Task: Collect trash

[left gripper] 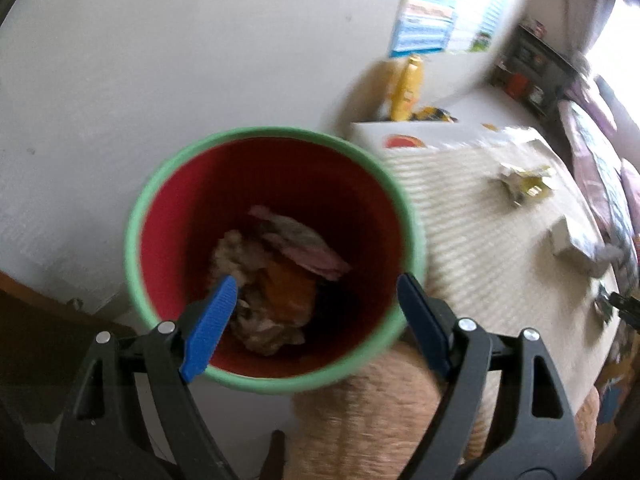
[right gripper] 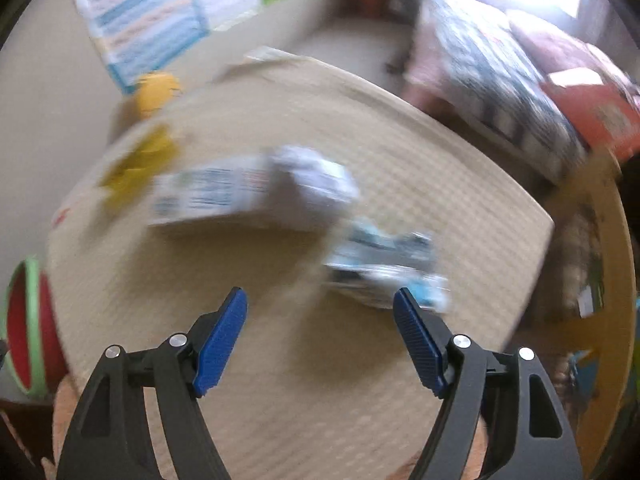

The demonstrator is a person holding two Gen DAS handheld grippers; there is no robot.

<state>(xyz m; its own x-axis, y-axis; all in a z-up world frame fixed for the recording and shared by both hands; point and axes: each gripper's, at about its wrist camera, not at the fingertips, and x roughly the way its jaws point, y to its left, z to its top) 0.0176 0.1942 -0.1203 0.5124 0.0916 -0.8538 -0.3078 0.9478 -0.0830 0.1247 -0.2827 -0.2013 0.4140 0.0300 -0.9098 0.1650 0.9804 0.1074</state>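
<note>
In the left wrist view a red bin with a green rim (left gripper: 140,216) fills the middle, with crumpled trash (left gripper: 276,280) lying at its bottom. My left gripper (left gripper: 316,294) hovers open over the bin's mouth, nothing between its blue pads. In the blurred right wrist view my right gripper (right gripper: 320,308) stands open and empty above a beige mat (right gripper: 280,360). Ahead of it lie a white carton (right gripper: 224,196) and, near the right fingertip, a crumpled blue and white wrapper (right gripper: 384,268). The red bin (right gripper: 24,320) shows at the left edge.
A yellow wrapper (right gripper: 136,164) lies on the mat's far left. The left wrist view shows more scraps on the mat: a yellow-white wrapper (left gripper: 524,180) and a white box (left gripper: 568,240). A patterned mattress (right gripper: 492,92) borders the mat's right side; a wall with posters (right gripper: 136,20) stands behind.
</note>
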